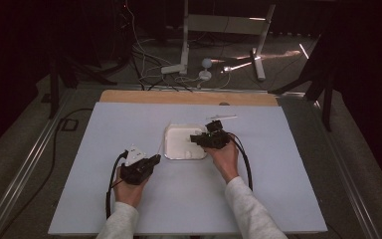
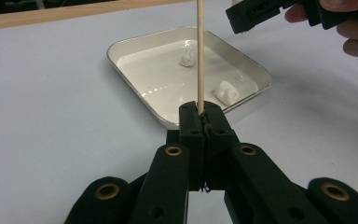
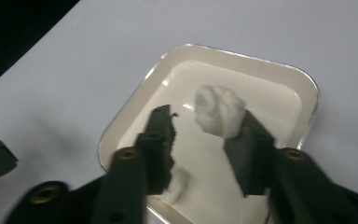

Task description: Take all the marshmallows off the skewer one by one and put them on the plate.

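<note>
Item: white worktop [image 1: 189, 199] bearing a shallow white tray [image 1: 171, 149] at centre.

Contents of tray: two white marshmallow-like pieces, one [image 2: 188, 57] toward the far side, one [image 2: 226, 91] toward the near right rim.

Left tool [image 2: 200, 112]: jaws fully closed on the base of a thin wooden skewer [image 2: 199, 51], which stands upright just near and left of the tray.

Right tool [image 3: 205, 128]: over the tray, jaws wide apart, gripping nothing; one piece [image 3: 219, 111] lies between its tips, touching the right one.

Step in hand, as judged: picking up a piece for threading onto the skewer.

Handling note: centre the piece between both jaws, close gently so the soft body is not crushed, and keep the skewer steady and vertical.
</note>
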A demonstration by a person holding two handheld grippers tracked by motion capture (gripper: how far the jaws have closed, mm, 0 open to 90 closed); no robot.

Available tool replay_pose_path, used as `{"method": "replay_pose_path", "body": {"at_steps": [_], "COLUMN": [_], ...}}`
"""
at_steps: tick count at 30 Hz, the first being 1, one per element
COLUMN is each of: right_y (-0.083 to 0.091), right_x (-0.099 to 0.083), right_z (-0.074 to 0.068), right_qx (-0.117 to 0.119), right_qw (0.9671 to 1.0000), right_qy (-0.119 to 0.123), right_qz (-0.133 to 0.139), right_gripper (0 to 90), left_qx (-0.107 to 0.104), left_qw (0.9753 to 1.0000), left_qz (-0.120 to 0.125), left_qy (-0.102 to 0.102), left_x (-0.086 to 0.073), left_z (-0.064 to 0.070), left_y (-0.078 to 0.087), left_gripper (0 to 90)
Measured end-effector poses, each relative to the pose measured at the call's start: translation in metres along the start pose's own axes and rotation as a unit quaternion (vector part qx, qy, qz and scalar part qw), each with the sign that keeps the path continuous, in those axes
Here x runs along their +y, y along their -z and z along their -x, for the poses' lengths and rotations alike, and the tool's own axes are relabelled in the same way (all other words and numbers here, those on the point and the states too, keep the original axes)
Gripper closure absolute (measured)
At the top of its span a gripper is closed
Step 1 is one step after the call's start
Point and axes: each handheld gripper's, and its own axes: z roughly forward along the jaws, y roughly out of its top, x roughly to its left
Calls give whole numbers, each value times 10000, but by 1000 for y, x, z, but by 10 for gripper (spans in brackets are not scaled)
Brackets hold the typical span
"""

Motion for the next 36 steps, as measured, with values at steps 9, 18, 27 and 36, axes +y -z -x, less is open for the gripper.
{"method": "replay_pose_path", "body": {"at_steps": [9,18,27,36], "right_y": [2,3,3,-1], "right_x": [-1,-3,-2,-6], "right_z": [3,7,1,-6], "right_qx": [208,1323,1863,2044], "right_qw": [9998,9893,9778,9741], "right_qy": [17,-579,-914,-954], "right_qz": [-42,212,305,178], "right_gripper": [365,241,228,238], "left_qx": [-46,-170,-475,-262], "left_qw": [10000,9993,9952,9921], "left_qz": [4,-325,-745,-1113], "left_qy": [9,-57,-431,-520], "left_x": [1,0,-1,-2], "left_z": [1,8,28,31], "left_y": [-2,-20,-42,-53], "left_gripper": [895,894,894,895]}}
